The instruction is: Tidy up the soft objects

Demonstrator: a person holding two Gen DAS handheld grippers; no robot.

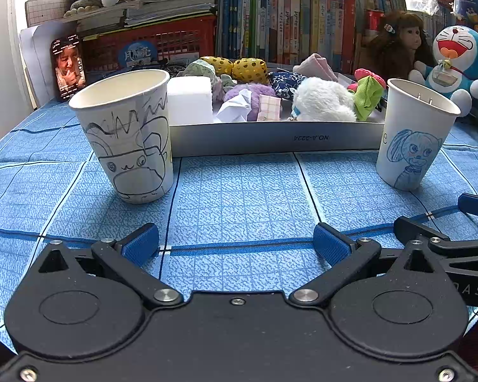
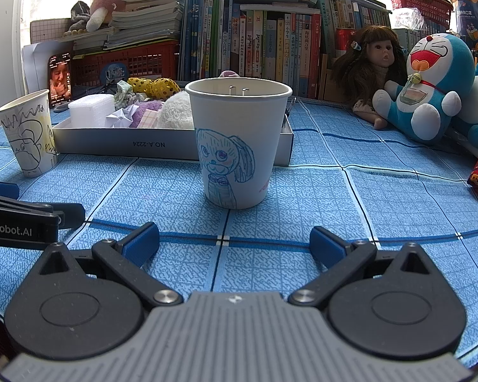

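The blue patterned tablecloth (image 1: 239, 197) lies bare between the near edge and a shallow grey cardboard tray (image 1: 271, 138) at the far side, heaped with soft objects (image 1: 322, 102): fluffy plush, folded cloth, a foam block. Paper cups flank it, the left cup (image 1: 127, 137) and the right cup (image 2: 239, 146). The left gripper (image 1: 235, 243) and the right gripper (image 2: 235, 240) hover spread wide, released, holding nothing.
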